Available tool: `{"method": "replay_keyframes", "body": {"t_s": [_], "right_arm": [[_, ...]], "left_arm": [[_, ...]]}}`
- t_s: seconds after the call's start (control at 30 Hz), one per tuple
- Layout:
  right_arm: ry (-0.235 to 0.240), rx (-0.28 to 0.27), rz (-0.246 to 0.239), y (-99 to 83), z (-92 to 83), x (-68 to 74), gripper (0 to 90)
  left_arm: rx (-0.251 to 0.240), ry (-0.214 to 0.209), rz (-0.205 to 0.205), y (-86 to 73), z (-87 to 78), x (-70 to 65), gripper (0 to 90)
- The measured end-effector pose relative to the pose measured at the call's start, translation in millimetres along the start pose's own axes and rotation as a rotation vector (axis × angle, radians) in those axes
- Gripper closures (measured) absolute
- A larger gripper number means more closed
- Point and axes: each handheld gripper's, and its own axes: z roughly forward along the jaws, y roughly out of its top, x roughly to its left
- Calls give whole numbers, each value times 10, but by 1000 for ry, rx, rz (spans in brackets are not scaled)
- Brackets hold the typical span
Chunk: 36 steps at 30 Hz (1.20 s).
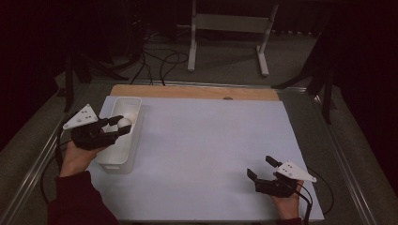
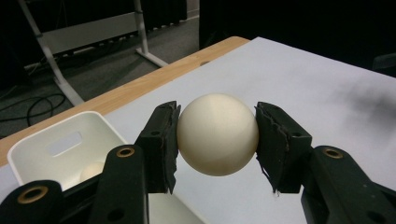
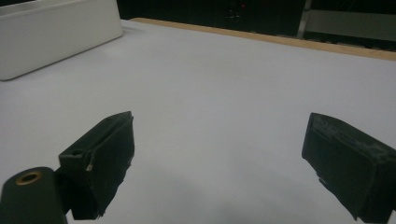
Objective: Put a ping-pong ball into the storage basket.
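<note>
A cream-white ball [image 2: 217, 134] is clamped between the two black pads of my left gripper [image 2: 217, 144]. From above, that ball [image 1: 124, 123] and the left gripper [image 1: 117, 125] hang over the white rectangular bin [image 1: 121, 152] at the table's left side. A second pale ball [image 2: 93, 171] lies inside the bin [image 2: 42, 156]. My right gripper [image 1: 262, 166] rests near the front right of the white sheet [image 1: 202, 150], jaws wide apart with nothing between them; in its own view the right gripper [image 3: 219, 163] looks across bare sheet.
The bin's side [image 3: 56, 32] shows far off at the upper left of the right gripper view. A wooden strip [image 1: 197, 92] edges the table's far side. Beyond it stand a metal frame [image 1: 225, 23] and loose cables [image 1: 159, 61] on the floor.
</note>
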Motion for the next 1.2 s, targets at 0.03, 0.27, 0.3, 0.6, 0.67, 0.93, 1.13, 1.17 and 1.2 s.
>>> {"method": "replay_keyframes", "body": {"t_s": [0.03,0.27,0.3,0.6,0.67,0.93,1.13,1.17,1.2], "right_arm": [[1,1,1,0,1,1,91],[0,1,0,0,1,-1,91],[1,0,0,0,1,0,91],[-1,0,0,0,0,-2,91],[0,1,-1,0,1,-2,91],[-1,1,-1,0,1,-3,91],[-1,2,-1,-1,0,-3,91],[-1,2,0,0,0,-2,91],[-1,2,0,0,0,-2,91]], "left_arm": [[1,1,-2,-3,-2,4,517],[-5,18,-16,-48,-48,59,516],[-7,19,-19,-54,-57,66,516],[-8,25,-20,-88,-84,95,516],[-2,30,-22,-95,-78,99,516],[4,42,-28,-125,-86,128,516],[0,49,-37,-147,-104,153,516],[-1,51,-42,-154,-108,161,515],[-1,51,-44,-159,-109,166,515]]}}
